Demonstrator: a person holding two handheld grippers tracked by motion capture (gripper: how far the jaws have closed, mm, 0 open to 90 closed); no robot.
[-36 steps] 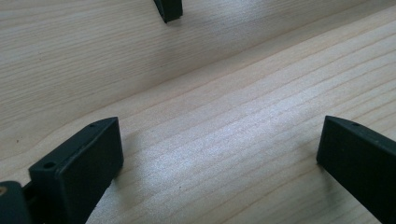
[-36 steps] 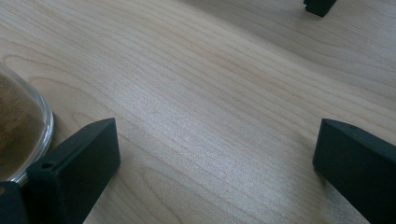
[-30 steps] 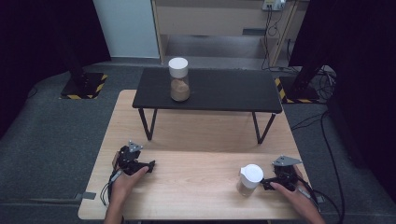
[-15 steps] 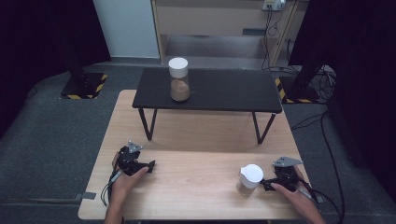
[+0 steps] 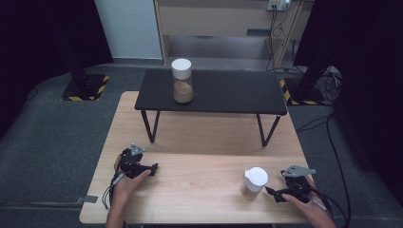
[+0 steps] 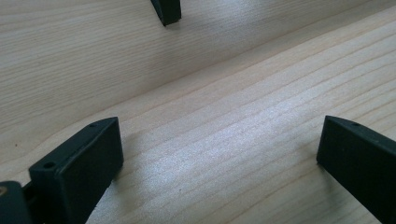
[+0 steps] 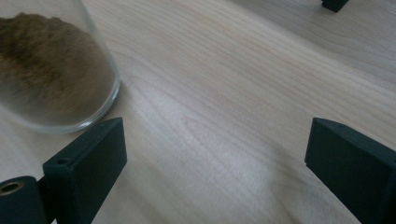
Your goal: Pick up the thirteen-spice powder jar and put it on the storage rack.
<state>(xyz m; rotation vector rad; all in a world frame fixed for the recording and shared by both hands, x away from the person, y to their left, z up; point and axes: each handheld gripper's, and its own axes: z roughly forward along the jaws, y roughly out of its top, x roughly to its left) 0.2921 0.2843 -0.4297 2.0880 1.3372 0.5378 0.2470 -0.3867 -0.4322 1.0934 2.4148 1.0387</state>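
Note:
Two glass jars with white lids hold brown powder. One jar (image 5: 182,80) stands on the low black table (image 5: 228,92) at the back. The other jar (image 5: 254,183) stands on the wooden table near the front right; its glass base (image 7: 51,74) appears at the upper left of the right gripper view. My right gripper (image 5: 276,194) rests on the wood just right of that jar, open, with nothing between its jaws (image 7: 215,154). My left gripper (image 5: 148,169) lies at the front left on the wood, open and empty (image 6: 219,149).
The black table's legs (image 5: 148,126) stand on the far half of the wooden table (image 5: 199,166); one foot (image 6: 167,10) shows ahead of the left gripper. Cables trail from both grippers off the front edge. Grey carpet surrounds the table.

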